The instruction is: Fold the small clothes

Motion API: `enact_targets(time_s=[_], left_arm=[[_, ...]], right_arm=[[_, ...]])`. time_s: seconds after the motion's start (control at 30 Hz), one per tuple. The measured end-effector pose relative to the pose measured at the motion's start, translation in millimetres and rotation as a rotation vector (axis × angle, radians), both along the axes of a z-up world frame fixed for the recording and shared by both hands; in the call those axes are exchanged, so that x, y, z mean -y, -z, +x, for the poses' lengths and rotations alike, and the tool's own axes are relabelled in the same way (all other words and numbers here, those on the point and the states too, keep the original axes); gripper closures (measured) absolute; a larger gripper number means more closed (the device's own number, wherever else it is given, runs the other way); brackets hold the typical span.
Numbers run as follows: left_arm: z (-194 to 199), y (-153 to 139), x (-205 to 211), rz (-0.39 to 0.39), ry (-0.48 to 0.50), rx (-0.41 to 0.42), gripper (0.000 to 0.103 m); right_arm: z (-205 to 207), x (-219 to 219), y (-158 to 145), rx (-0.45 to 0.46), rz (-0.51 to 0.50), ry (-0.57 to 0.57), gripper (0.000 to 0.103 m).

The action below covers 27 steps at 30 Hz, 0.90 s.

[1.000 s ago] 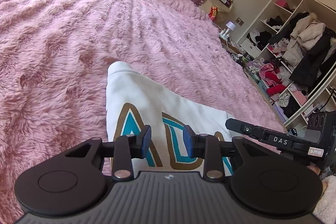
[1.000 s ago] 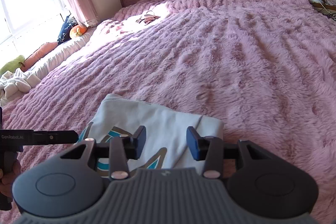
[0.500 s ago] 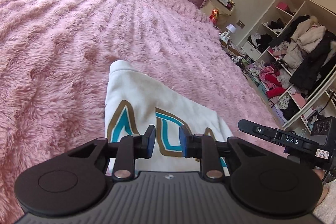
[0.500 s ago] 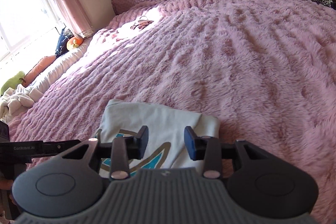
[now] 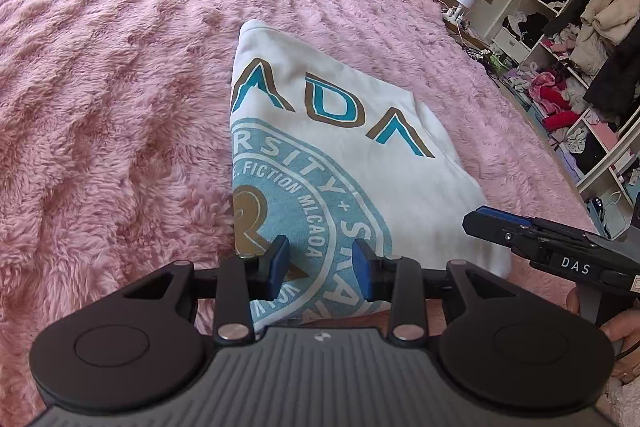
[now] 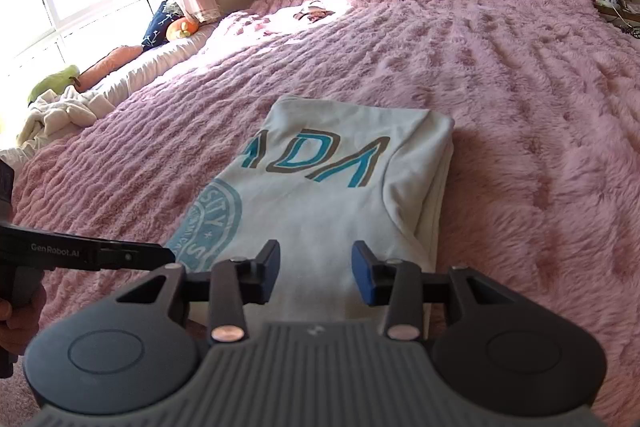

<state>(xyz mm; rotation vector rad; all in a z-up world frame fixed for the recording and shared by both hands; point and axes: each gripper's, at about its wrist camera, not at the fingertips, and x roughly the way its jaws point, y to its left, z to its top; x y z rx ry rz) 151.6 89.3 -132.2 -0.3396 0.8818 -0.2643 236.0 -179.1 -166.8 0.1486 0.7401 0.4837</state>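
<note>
On the pink bed the folded white shirt lies flat, apparently finished, with left claw, just widened, and right claw both spread empty near its closest edge.

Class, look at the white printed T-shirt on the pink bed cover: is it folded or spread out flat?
Folded. The white printed T-shirt forms a narrow rectangle with layered edges along its right side, and no sleeves show.
</note>
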Motion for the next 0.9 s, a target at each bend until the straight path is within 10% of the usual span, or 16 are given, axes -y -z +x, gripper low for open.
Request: enact_targets(time_s=[0.37, 0.67, 0.9], left_arm=[[-7.1, -1.1, -2.7, -0.017, -0.064, -0.034, 0.063], [-47.3, -56.5, 13.9, 0.146, -0.131, -0.023, 0.039], [-82.6, -92.8, 32.8, 0.226, -0.172, -0.019, 0.022]], right_arm=[[2.6, 3.5, 6.5, -0.067, 0.040, 0.097, 0.060], [-55.6, -32.0, -67.5, 0.054, -0.167, 0.191, 0.025], [-100.8, -46.3, -95.5, -0.006, -0.209, 0.238, 0.021]])
